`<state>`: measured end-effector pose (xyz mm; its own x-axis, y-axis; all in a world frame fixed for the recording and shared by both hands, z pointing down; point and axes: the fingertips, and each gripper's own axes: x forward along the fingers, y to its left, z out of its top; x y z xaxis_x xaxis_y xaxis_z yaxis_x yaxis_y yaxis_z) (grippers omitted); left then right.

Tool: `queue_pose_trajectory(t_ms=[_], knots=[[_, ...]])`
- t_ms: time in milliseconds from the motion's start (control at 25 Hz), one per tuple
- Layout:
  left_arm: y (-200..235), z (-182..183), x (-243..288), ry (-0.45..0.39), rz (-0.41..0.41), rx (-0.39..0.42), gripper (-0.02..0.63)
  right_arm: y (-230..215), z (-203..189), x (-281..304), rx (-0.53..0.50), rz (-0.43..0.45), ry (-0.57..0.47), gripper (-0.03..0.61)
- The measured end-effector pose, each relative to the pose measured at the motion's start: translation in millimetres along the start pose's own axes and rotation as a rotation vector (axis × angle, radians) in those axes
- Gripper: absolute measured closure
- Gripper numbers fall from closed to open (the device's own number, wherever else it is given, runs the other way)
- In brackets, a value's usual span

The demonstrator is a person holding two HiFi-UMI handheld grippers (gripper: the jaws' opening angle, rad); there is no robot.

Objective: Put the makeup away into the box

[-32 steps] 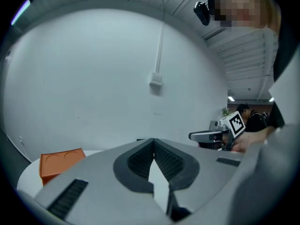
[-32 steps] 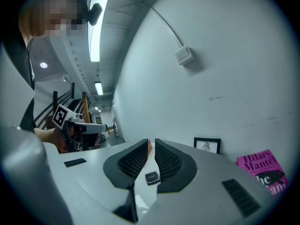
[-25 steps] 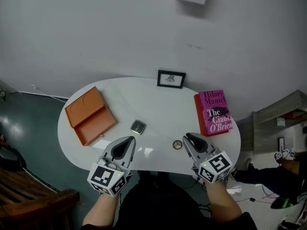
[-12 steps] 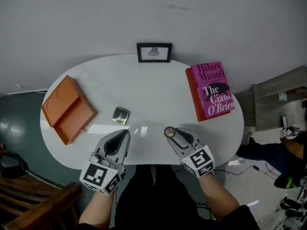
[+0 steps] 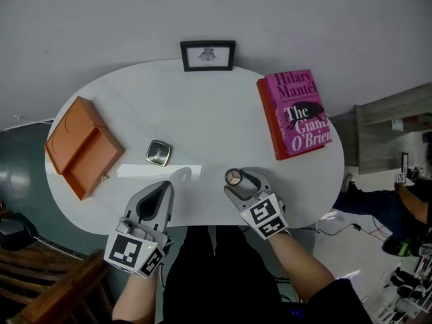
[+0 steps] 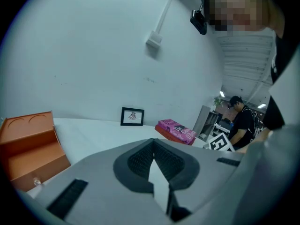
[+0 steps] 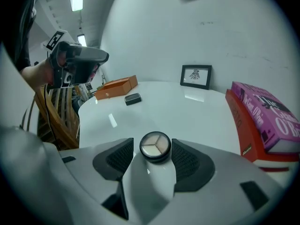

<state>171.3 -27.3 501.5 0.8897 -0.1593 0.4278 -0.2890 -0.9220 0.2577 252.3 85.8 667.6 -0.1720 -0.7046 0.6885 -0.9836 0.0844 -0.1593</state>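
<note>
**R side:** your right gripper (image 5: 236, 183) is low at the near edge of the table (image 5: 202, 106). Its jaws are apart and have just been opening, w/ the round compact (image 7: 155, 146) standing between them, three-shade face up. The pads aren't pressing yet, and one pad looks closer to the case than the other.

**L side:** your left gripper (image 6: 153, 146) has its jaws together w/ nothing in them. It hovers by the table edge, idle.

**Target:** the orange box (image 5: 81, 147) lies open at the table's left end, well apart from the round compact. A square compact (image 5: 158, 153) lies between the two, nearer the box.

**Recs:**
- Centre the case between the pads before closing. An off-centre squeeze will prob. skid it on the glossy top.
- Grip the side wall low, w/ the pads square to it.
- Close slowly, since a round case can squirt out.
- Lift clear, then carry it over the square compact, not thru it.
- Keep the L gripper out of that path.
</note>
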Motion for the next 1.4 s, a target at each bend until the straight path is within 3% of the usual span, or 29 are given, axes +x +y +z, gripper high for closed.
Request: queue_pose_trajectory(t_ms=[440,640,1080,1400], knots=[[5.1,14.3,-21.2,-0.043,0.053,-0.001,0.609,-5.8,-4.7,12.6,-0.056,-0.04,0.071,0.354],[5.0,28.8,-35.9,-0.075,0.085,0.005,0.609,-5.6,14.5,4.0,-0.088,-0.036,0.04,0.356],[6.5,56.1,-91.8,-0.173,0.204,-0.001,0.609,2.2,114.9,-45.1,-0.193,0.0,-0.11,0.356],[41.0,68.2,-144.3,-0.242,0.264,0.008,0.609,54.3,182.3,-30.8,-0.291,0.062,-0.155,0.356]])
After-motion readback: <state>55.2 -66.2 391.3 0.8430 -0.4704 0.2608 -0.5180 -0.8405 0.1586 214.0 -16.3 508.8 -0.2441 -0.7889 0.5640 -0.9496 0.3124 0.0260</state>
